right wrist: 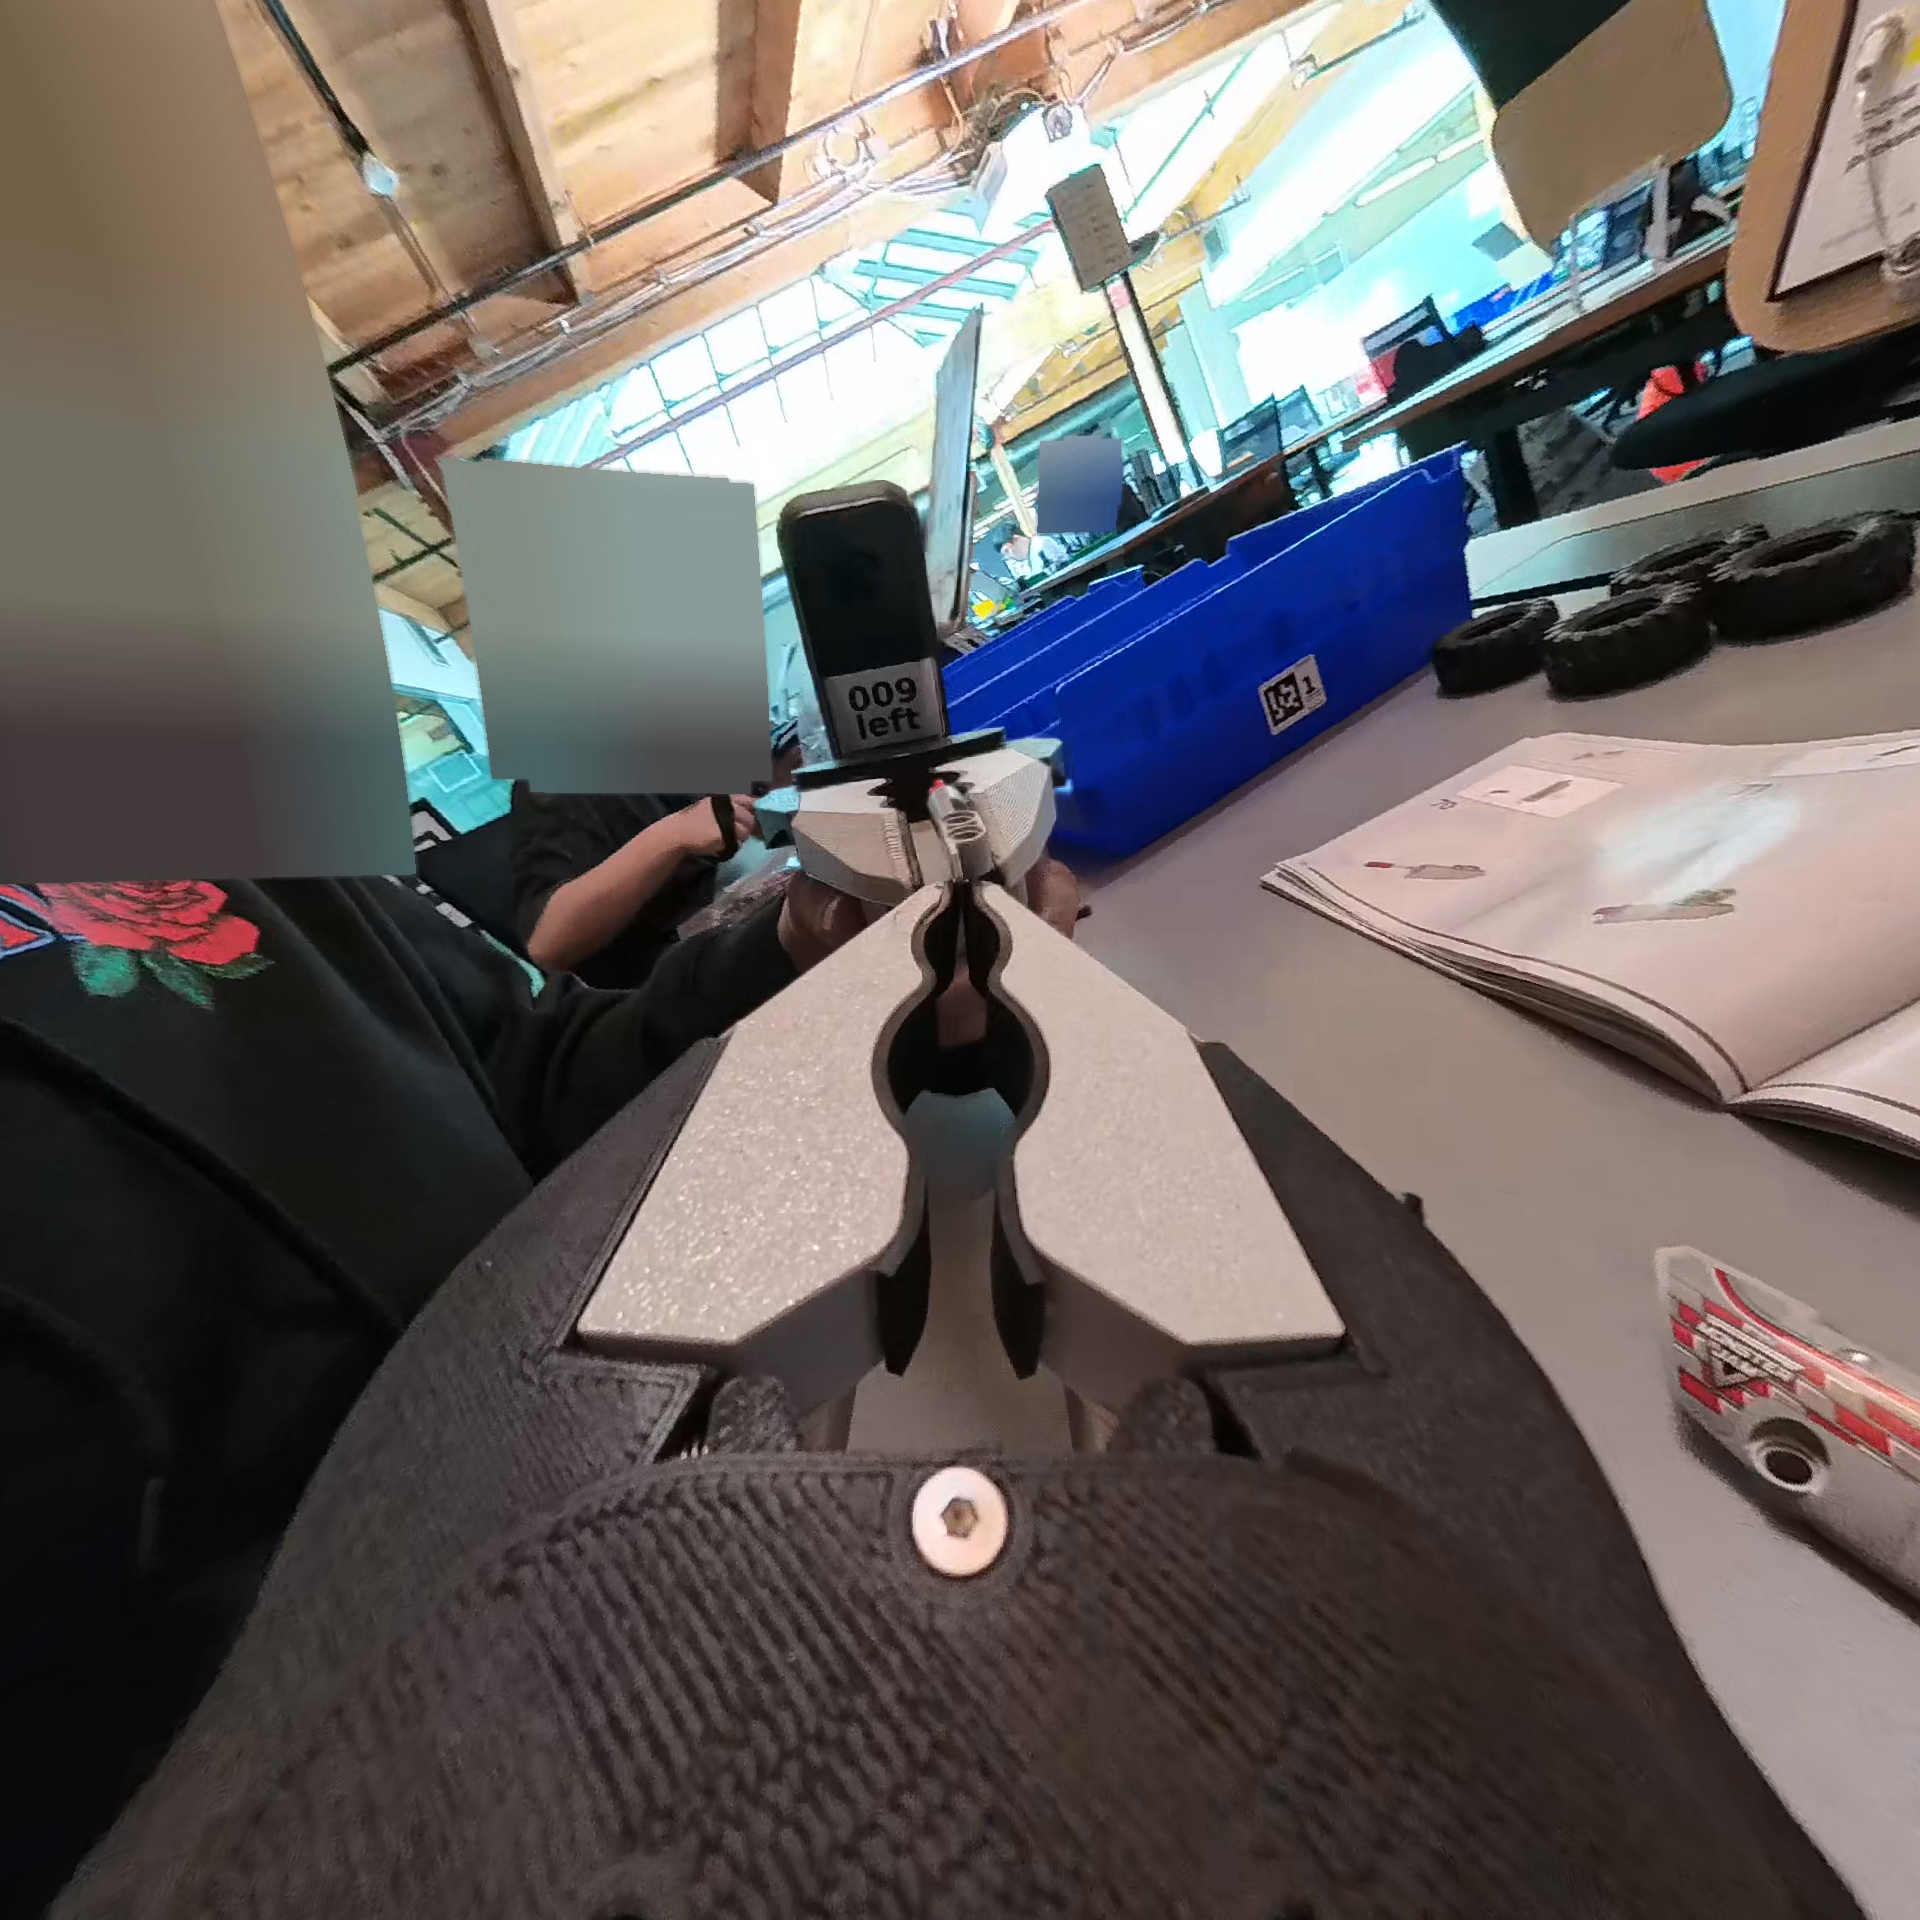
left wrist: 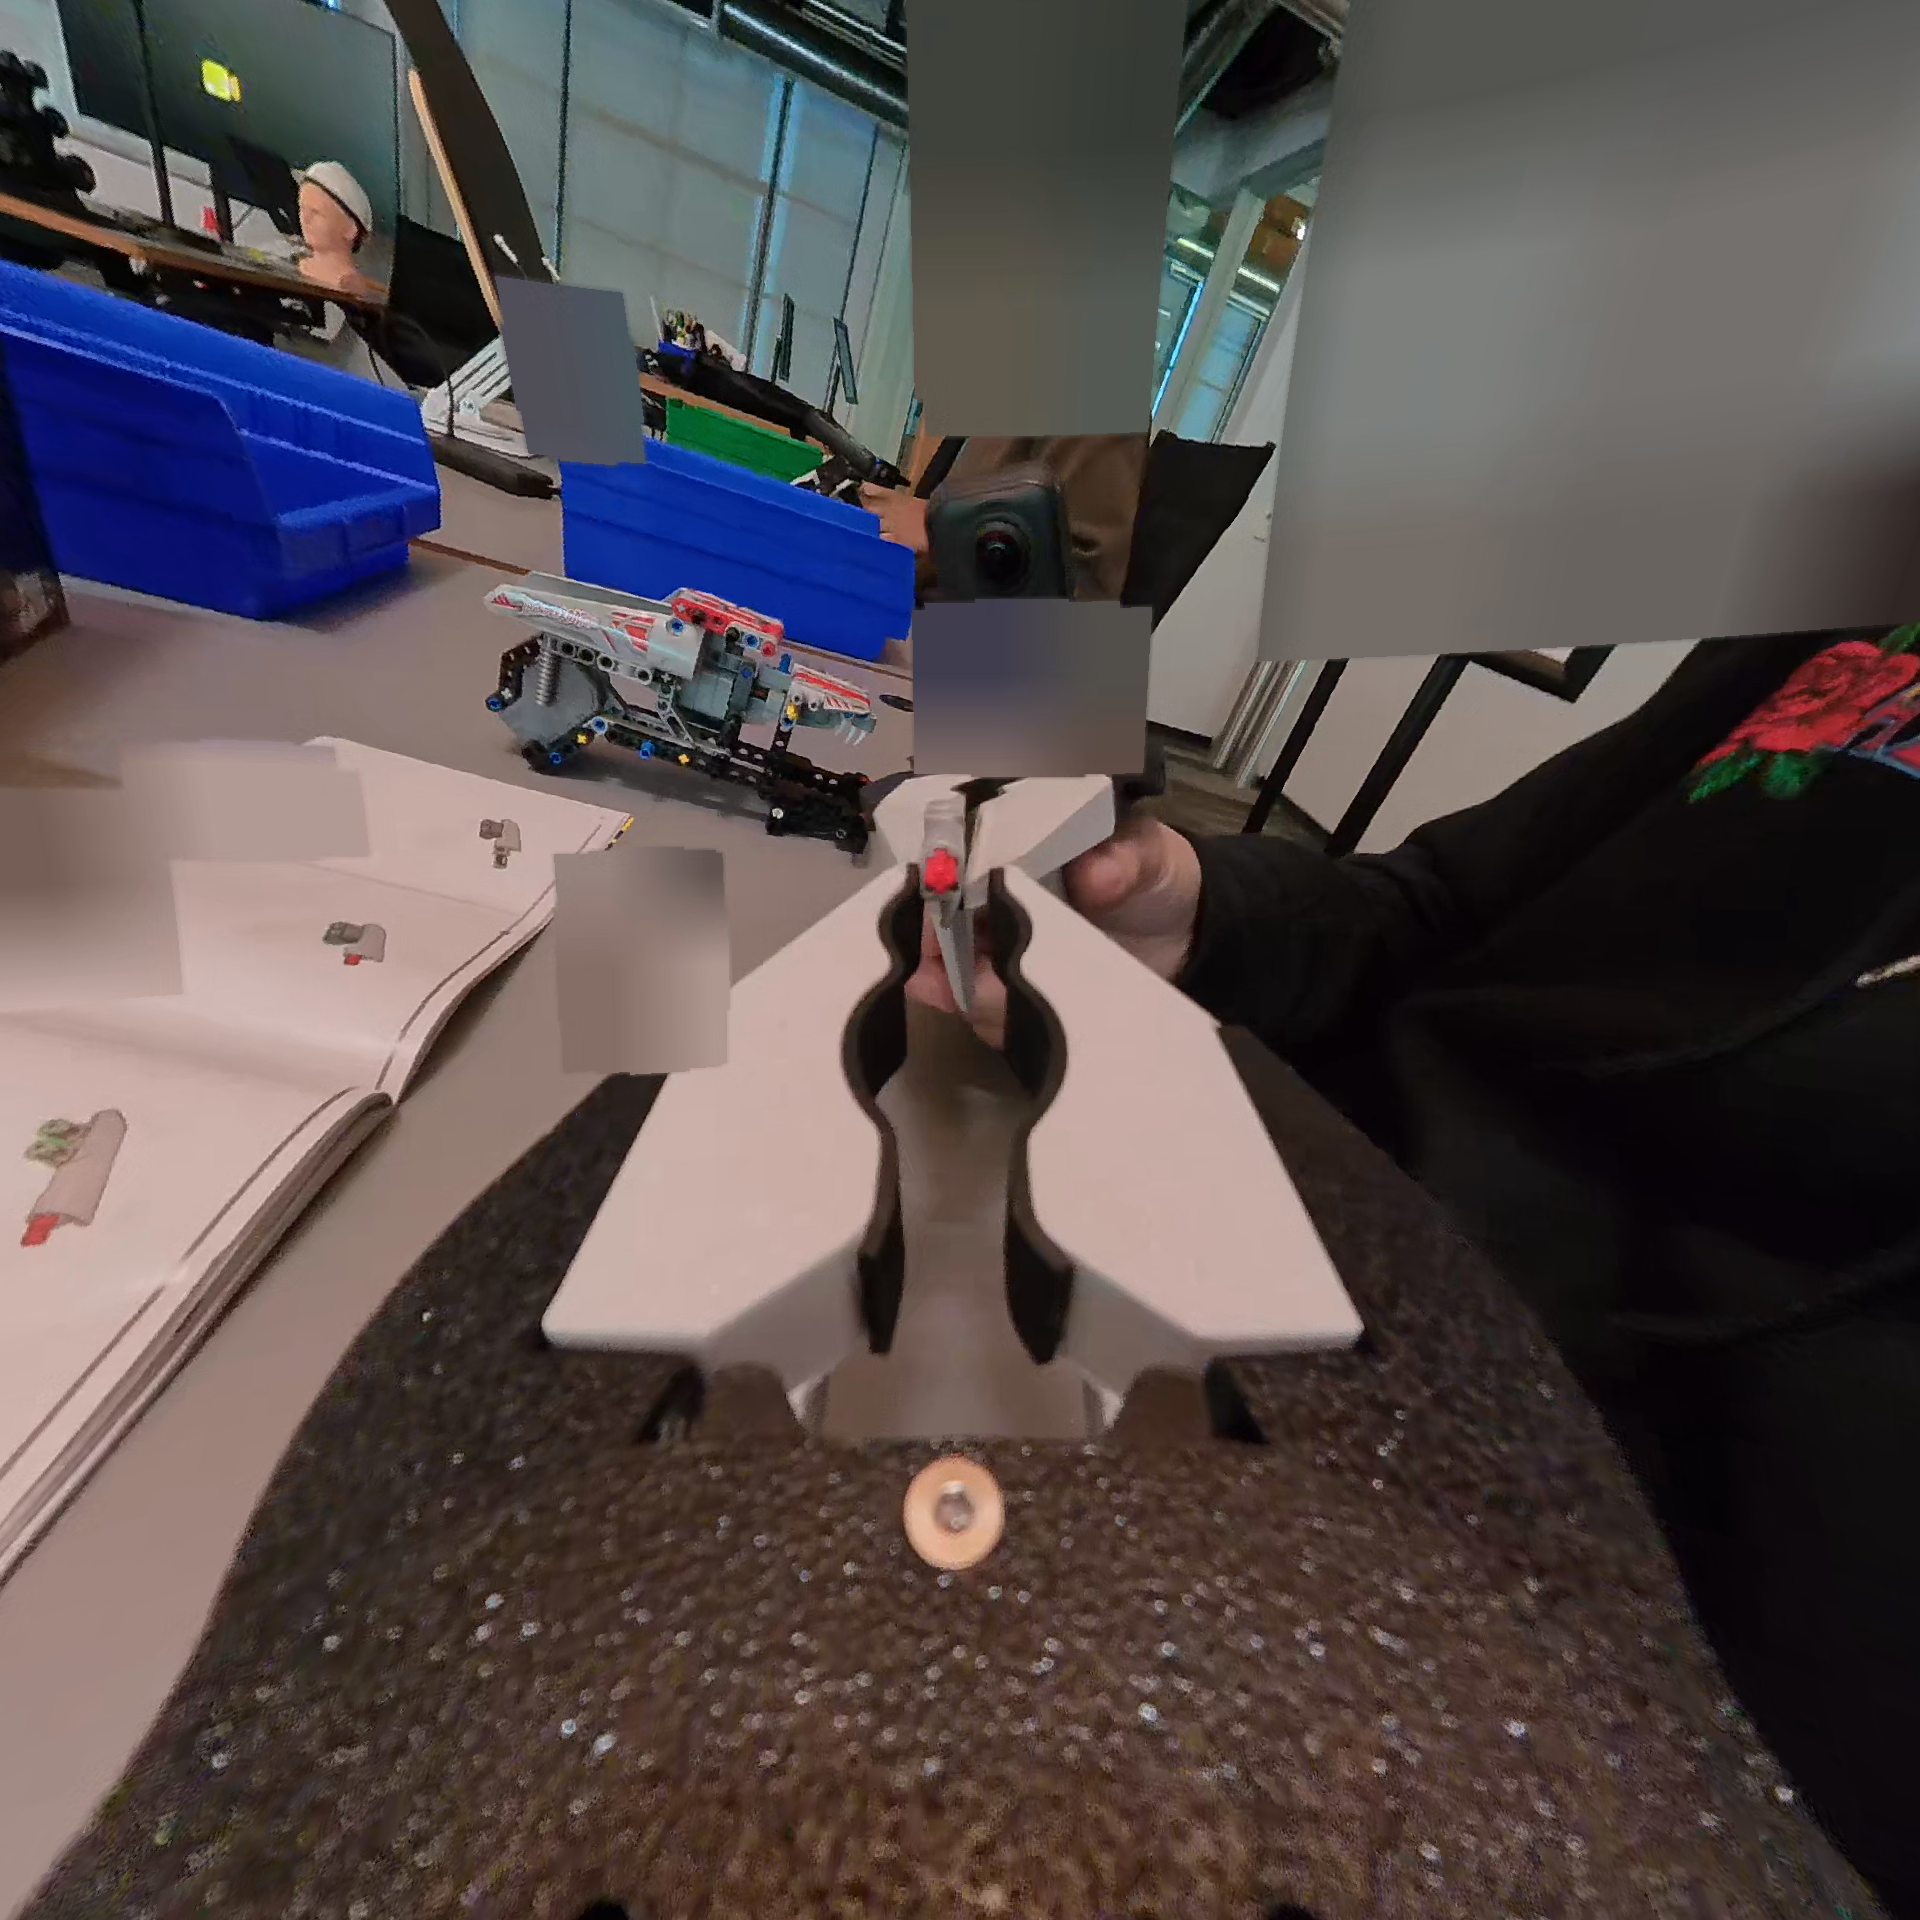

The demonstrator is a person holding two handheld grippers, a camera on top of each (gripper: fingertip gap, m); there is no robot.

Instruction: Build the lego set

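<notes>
The left gripper (left wrist: 954,902) and right gripper (right wrist: 958,896) meet tip to tip above the grey table (left wrist: 312,686), raised and level. Both pinch one small grey Lego beam (left wrist: 954,935) carrying a red pin (left wrist: 939,871). The half-built Lego vehicle (left wrist: 675,686) stands far left, beyond the open instruction booklet (left wrist: 260,987), before blue bins (left wrist: 727,540).

Count: two blue bins (left wrist: 218,468) (left wrist: 727,540), four black tyres (right wrist: 1621,629), one open instruction booklet (left wrist: 260,1039), one part-built model (left wrist: 675,675).
</notes>
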